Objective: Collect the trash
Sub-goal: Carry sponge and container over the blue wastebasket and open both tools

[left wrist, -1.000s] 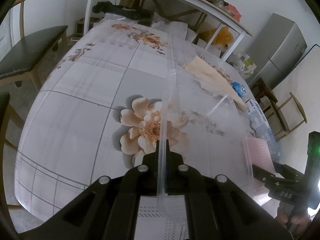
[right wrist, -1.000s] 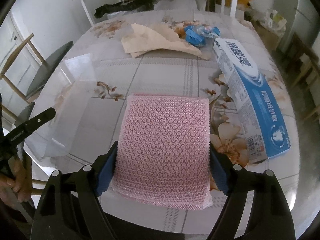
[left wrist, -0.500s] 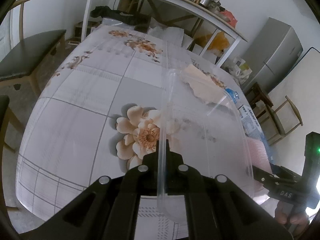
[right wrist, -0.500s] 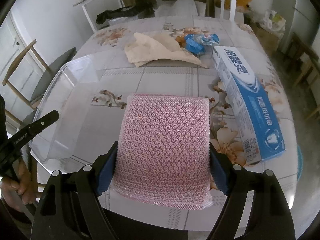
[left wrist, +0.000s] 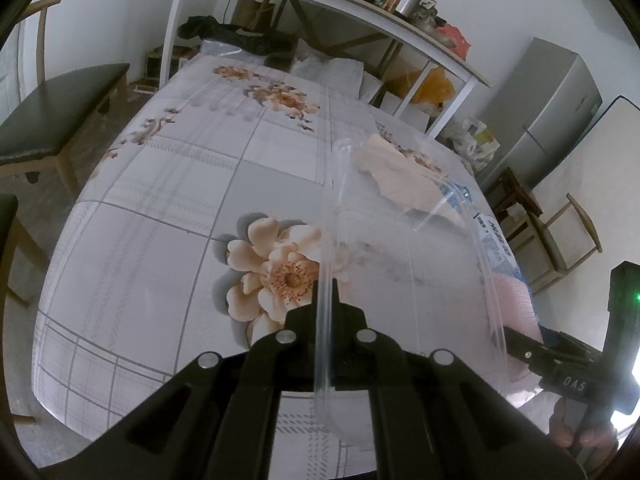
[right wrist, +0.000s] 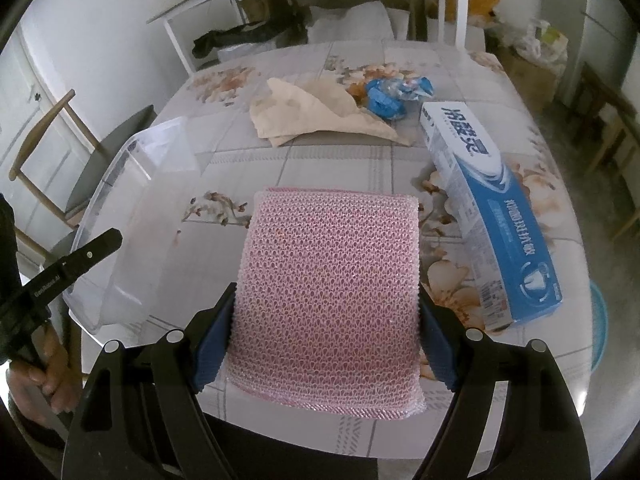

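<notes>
My left gripper is shut on the rim of a clear plastic bin, holding it tilted above the flowered table. The right wrist view has the bin at the left, with the left gripper and a hand on its near wall. My right gripper is shut on a pink mesh pad, its blue pads pressing both side edges just right of the bin. Farther back on the table lie a crumpled beige paper, a blue wrapper and a blue-and-white toothpaste box.
A dark-seated wooden chair stands left of the table. A white shelf with cans and clutter runs behind it, and a grey fridge and another chair stand to the right. A blue round object lies below the table's right edge.
The clear bin has tipped up a little higher at the left of the right wrist view. Both grips are unchanged.
</notes>
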### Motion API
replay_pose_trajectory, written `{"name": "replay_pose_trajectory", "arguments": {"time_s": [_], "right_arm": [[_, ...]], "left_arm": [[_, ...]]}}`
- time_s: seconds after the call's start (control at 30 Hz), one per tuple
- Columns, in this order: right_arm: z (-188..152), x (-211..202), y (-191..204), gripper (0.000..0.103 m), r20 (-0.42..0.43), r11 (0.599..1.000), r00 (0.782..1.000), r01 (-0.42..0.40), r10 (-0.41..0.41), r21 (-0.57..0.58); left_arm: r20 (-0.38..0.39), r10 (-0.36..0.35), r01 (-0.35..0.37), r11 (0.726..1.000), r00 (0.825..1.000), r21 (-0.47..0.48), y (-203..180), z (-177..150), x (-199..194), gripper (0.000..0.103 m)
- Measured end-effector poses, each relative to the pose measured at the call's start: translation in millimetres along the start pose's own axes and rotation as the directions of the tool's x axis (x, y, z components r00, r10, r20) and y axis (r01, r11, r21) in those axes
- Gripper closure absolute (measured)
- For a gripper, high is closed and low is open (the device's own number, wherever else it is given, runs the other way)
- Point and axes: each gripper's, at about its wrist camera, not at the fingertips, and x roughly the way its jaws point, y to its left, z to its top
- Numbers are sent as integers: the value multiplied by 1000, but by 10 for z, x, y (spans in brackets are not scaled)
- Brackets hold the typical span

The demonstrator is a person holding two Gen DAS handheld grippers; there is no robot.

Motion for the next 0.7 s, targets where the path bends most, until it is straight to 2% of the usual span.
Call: {"name": "replay_pose_trajectory", "arguments": {"time_s": [0.4,0.57,0.7], "right_arm": [[28,-307,-149,26,80,998,995,-57,54,33],[-5,-548,-374,26,138,995,989,-67,56,77],[-50,-810,-718,26,196,987,980,-57,27,148]], "left_arm": [[48,-20,18,999,999,43,-253,86,-179,102],[56,-54,48,994,997,98,-558,148,-198,102],[54,-101,91,983,993,160,-921,214,-160,102]]}}
